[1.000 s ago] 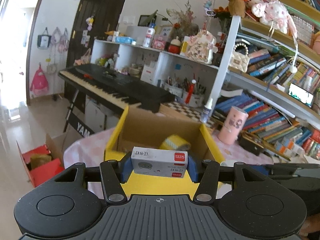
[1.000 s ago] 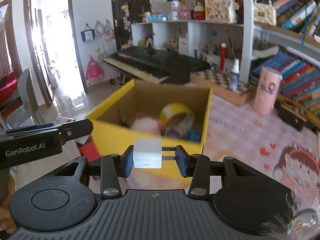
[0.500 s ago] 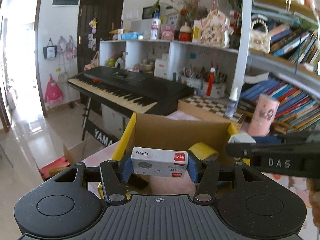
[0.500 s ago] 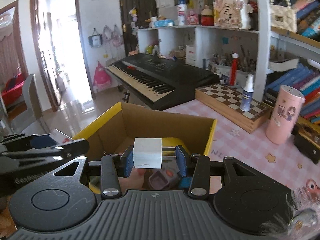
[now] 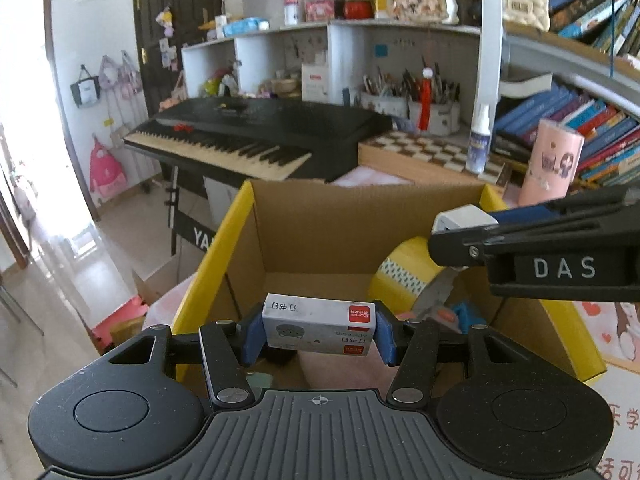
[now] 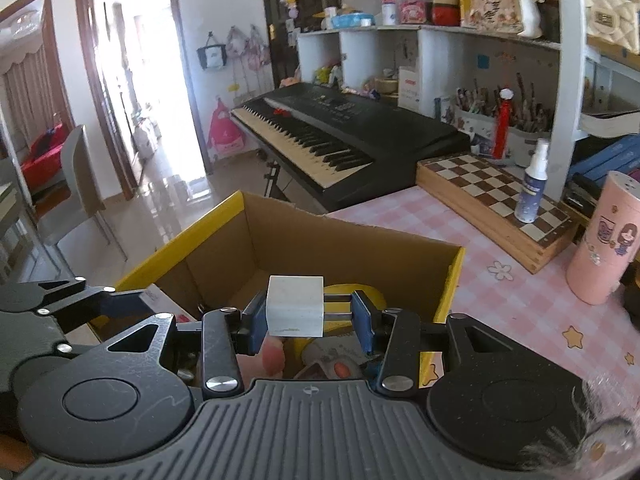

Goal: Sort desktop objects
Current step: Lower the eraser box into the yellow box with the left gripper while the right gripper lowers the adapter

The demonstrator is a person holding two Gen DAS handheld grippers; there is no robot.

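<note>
keyboard [image 6: 344,128] | chessboard [image 6: 496,196] | spray bottle [image 6: 534,182] (on chessboard) | pink canister [image 6: 604,240]

left hand-held gripper [image 5: 319,336] | clamps staples box [image 5: 319,330] | above yellow carton [image 5: 236,228]

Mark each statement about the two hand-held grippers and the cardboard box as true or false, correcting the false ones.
1. The left hand-held gripper grips a staple box. True.
2. The right hand-held gripper is empty. False: it holds a white block.
3. A yellow tape roll lies inside the cardboard box. True.
4. The spray bottle stands on the keyboard. False: it stands on the chessboard.
5. The pink cylinder is inside the box. False: it stands on the tablecloth.
</note>
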